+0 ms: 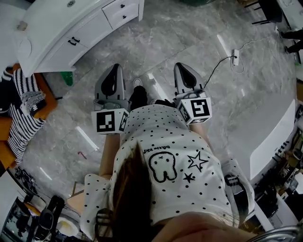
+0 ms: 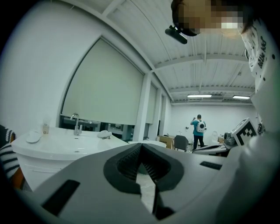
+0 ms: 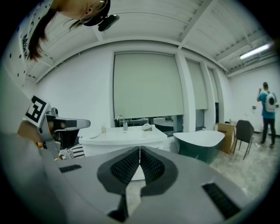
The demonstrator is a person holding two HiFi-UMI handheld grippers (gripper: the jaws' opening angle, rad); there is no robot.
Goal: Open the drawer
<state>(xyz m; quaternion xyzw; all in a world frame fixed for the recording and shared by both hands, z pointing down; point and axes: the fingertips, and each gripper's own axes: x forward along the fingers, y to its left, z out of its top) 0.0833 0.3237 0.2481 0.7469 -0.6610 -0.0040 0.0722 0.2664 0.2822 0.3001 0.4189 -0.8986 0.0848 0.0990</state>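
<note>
A white vanity cabinet (image 1: 71, 33) is being seen at the top left of the head view. Its drawer (image 1: 122, 12) is sitting shut at the cabinet's right end, its front flush with the fronts beside it and small dark handles showing on it. A faucet (image 2: 76, 124) is standing on the cabinet's white top.

The left gripper (image 1: 115, 70) is being held level over the grey marble floor (image 1: 189, 33), well apart from the cabinet and pointing roughly toward it. In the left gripper view its jaws are being pressed together at the tips (image 2: 141, 148), clenched on nothing, with only floor showing through the slit lower down. The cabinet (image 2: 65, 151) is lying to the left beyond them.

The right gripper (image 1: 183, 68) is being held beside the left one, farther from the cabinet, and is tilted slightly downward. In the right gripper view its ribbed jaws are likewise being held closed (image 3: 139, 151), with nothing grasped between them. The cabinet (image 3: 122, 138) is lying straight ahead past the tips, with a dark green bathtub (image 3: 199, 142) just to the cabinet's right.

Neither gripper is touching the cabinet or the drawer.

A striped garment (image 1: 21, 108) is lying on an orange seat below the cabinet in the head view. A power strip (image 1: 235, 57) with a cable is lying on the floor far to the cabinet's right. A person in a teal top (image 2: 199, 130) is standing in the far background.
</note>
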